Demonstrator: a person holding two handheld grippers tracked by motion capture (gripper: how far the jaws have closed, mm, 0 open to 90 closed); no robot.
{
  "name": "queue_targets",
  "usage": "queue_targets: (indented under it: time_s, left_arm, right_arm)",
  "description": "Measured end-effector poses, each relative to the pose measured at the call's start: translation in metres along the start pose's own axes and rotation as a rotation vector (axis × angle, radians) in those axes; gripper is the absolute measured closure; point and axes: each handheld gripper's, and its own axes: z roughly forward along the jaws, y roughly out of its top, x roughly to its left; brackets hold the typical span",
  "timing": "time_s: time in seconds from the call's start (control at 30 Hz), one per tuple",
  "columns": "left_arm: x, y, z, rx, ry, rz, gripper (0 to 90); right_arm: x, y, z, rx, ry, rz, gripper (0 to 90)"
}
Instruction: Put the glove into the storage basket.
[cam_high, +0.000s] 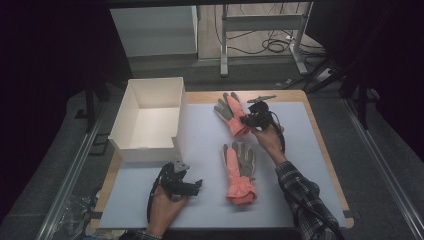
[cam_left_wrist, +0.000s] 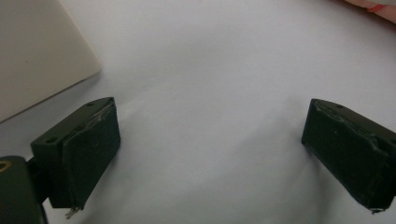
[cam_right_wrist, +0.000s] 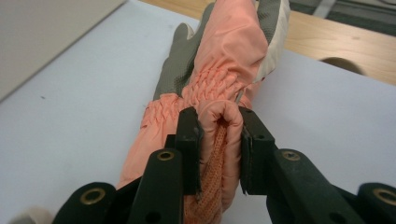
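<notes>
White mat (cam_high: 200, 150) | right tongs (cam_right_wrist: 218, 135) pinch far glove (cam_right_wrist: 219, 70) cuff | left tongs (cam_left_wrist: 210, 144) agape, empty

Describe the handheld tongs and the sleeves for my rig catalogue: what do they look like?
Both tongs are black. The left tongs carry a grey three-cornered plate and flat rectangular pads. The right tongs have brass-ringed holes, seen in the right gripper view, and a black cable. The right sleeve is dark plaid.

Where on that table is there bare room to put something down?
The white mat is bare right of the near glove, and between the box and the far glove. The box is empty too. It is crowded at the far glove's cuff, which the right gripper pinches; the left gripper sits by the box's near corner.
</notes>
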Motion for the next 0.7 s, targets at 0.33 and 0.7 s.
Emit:
queue_targets:
  time_s: [0.33, 0.7]
  left_arm:
    - [0.0, 0.0, 0.0, -0.001, -0.001, -0.001, 4.4]
    - [0.0, 0.0, 0.0, 0.0, -0.001, -0.001, 4.3]
  right_arm:
    - [-0.044, -0.032, -0.066, 0.0, -0.17, -0.016, 72.7]
    - [-0.066, -0.065, -0.1, 0.033, -0.286, -0.058, 71.9]
